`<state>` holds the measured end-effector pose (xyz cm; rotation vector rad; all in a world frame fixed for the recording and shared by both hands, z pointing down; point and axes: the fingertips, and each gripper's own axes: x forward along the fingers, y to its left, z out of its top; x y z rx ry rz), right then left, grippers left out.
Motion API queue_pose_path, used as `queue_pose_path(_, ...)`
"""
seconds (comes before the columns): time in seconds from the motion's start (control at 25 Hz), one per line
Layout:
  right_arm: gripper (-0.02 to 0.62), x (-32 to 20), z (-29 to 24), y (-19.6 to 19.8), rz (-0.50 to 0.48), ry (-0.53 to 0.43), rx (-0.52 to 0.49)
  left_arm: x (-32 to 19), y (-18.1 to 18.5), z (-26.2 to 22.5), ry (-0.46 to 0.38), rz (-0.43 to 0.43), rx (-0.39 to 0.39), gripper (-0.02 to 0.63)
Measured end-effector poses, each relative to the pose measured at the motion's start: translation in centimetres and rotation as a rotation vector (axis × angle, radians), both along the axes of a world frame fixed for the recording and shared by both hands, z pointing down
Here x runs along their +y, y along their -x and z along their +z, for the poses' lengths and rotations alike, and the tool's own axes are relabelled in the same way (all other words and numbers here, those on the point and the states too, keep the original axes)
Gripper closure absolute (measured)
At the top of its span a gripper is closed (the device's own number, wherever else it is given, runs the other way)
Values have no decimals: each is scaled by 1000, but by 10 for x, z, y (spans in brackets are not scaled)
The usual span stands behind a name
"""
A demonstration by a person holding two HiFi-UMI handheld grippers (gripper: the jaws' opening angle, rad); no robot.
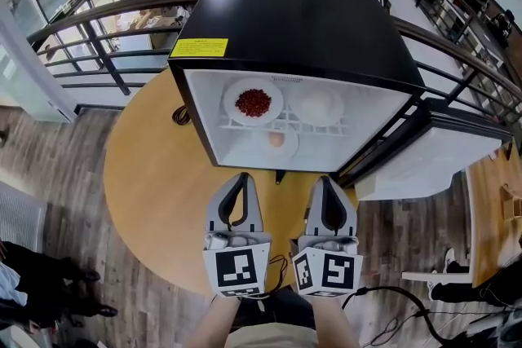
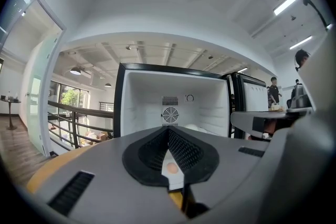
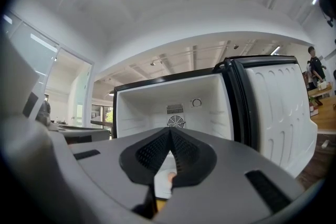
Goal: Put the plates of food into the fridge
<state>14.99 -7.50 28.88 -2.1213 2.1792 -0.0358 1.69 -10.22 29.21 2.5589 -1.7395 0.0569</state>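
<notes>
The round wooden table (image 1: 147, 175) carries the black box-shaped fridge with a white lining (image 1: 302, 20). Its mouth faces you, and its white-lined door (image 1: 424, 159) stands swung wide to your right.

All three plates sit flat on the shelf inside:
- **Back left:** the white round plate of red food (image 1: 232, 112).
- **Beside it on the right:** the white plate with a pale heap (image 1: 336, 116).
- **Nearer the front:** the small plate with one peach-coloured piece (image 1: 289, 149).

Being round, they have no long axis to line up.

Your left gripper (image 1: 242, 177) and right gripper (image 1: 325, 179) hang side by side short of the opening. Each has its jaws pressed together at the tips on nothing.

The loading looks finished, so closing up is probably the step in hand. That calls for taking your right gripper out around the door's free edge and pushing it across.
</notes>
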Motion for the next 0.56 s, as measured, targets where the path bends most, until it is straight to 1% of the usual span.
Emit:
queue_pose_path(0.28, 583, 4, -5, 0, 9, -11, 2, 5, 3, -5, -37, 4, -12, 600)
queue_pose_path(0.56, 583, 6, -8, 4, 5, -11, 7, 8, 4, -11, -30, 4, -6, 600)
